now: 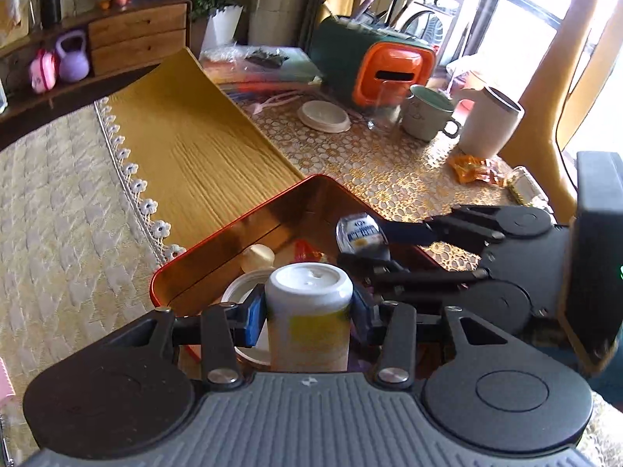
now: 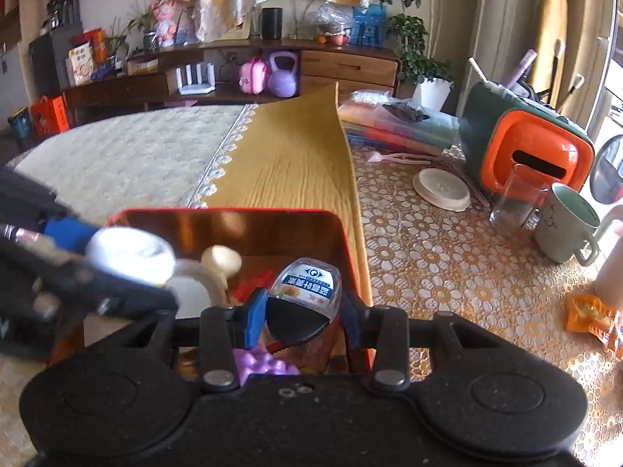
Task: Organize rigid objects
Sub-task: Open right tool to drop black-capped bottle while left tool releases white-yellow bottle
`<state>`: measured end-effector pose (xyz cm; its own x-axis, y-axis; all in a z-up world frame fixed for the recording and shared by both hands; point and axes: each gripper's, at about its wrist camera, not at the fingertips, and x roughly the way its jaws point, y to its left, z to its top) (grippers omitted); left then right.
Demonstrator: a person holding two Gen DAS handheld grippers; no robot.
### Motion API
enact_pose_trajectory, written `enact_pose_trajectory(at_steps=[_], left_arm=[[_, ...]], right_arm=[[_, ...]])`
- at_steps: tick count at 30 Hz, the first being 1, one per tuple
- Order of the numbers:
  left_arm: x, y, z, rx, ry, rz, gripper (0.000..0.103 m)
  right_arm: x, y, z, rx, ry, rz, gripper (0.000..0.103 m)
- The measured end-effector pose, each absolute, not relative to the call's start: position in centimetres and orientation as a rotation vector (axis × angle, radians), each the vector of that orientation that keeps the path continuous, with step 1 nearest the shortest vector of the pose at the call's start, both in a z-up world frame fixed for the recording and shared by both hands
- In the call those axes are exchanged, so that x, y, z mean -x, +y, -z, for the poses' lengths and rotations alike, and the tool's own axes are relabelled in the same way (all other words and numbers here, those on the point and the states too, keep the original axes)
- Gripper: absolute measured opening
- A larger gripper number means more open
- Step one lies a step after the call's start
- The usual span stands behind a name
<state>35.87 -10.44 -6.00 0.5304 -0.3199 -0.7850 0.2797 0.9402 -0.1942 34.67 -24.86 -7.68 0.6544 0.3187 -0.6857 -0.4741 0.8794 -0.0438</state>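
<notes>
Red-rimmed and gold-lined, the metal tin (image 2: 229, 218) stood open at the near edge of the table, partly on the yellow woodgrain mat (image 2: 288, 163) and beside the lace-patterned tablecloth (image 2: 447, 257). Inside it lay a white round lid (image 2: 202, 284), a cream rounded piece (image 2: 222, 258), a red item (image 2: 253, 284) and purple lumpy pieces (image 2: 264, 364); their exact nature could not be determined. The left gripper (image 1: 309, 311) was clamped on a white bottle with a yellow label (image 1: 309, 311), held over the near part of the tin, its blue pads (image 1: 255, 313) pressed to the bottle's sides. The right gripper (image 2: 303, 307) was closed on a small clear bottle with a blue-and-white label and a black cap (image 2: 307, 288), held over the right side of the tin; whether either bottle touched the contents below could not be told. Further back on the tablecloth stood an orange-and-green utensil holder (image 2: 529, 155) containing long-handled tools, a clear glass (image 2: 514, 198) just in front of it, a pale green mug (image 2: 564, 225), a cream round lid (image 2: 442, 188) and an orange wrapper (image 2: 588, 315). A white jug (image 1: 488, 122) stood to the right of the mug.
</notes>
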Motion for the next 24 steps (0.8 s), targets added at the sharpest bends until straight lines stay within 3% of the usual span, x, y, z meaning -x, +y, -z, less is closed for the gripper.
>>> enact_pose_trajectory(at_steps=[9, 16, 20, 24], left_arm=[[-37.5, -9.8, 8.0, 0.125, 1.008, 0.344, 0.045], [-37.1, -10.1, 8.2, 0.127, 1.024, 0.339, 0.046], [-36.3, -10.1, 7.5, 0.119, 0.995, 0.343, 0.057], [-35.4, -10.3, 6.8, 0.095, 0.97, 0.349, 0.06]], right_arm=[[-34.6, -25.0, 8.0, 0.235, 0.752, -0.471, 0.041], [-33.2, -25.2, 7.8, 0.227, 0.749, -0.477, 0.052], [-32.5, -25.5, 7.3, 0.213, 0.744, -0.476, 0.052], [-31.8, -25.6, 6.6, 0.201, 0.738, -0.481, 0.052]])
